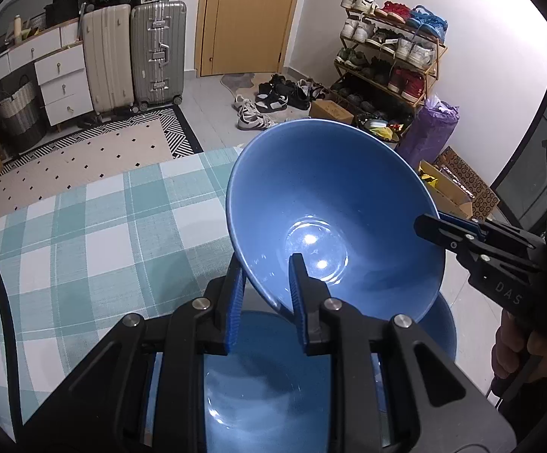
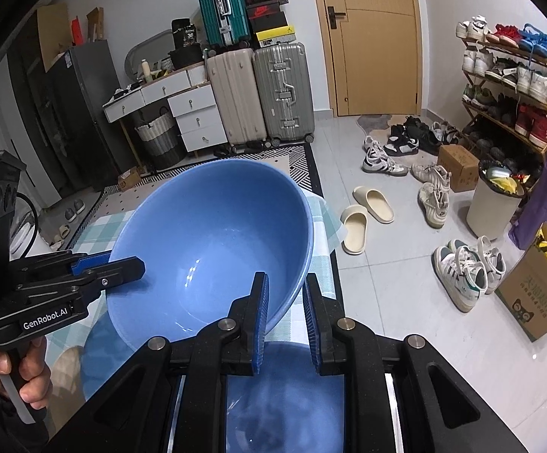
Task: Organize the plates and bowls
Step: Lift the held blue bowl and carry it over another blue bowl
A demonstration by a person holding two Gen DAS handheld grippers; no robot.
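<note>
A large blue bowl (image 1: 333, 204) is held in the air, tilted, above the table; it also shows in the right wrist view (image 2: 213, 234). My left gripper (image 1: 265, 268) is shut on its near rim, one finger inside and one outside. My right gripper (image 2: 286, 287) is shut on the opposite rim; it shows in the left wrist view (image 1: 443, 230) at the right. The left gripper shows in the right wrist view (image 2: 122, 264) at the left. Below lies another blue dish (image 1: 265, 370), also visible in the right wrist view (image 2: 284, 396), partly hidden by the grippers.
The table has a teal and white checked cloth (image 1: 84, 234). Beyond its edge are the tiled floor with scattered shoes (image 2: 382, 158), a shoe rack (image 2: 511, 87), suitcases (image 2: 258, 94), a white bin (image 2: 492, 204) and cardboard boxes (image 2: 537, 287).
</note>
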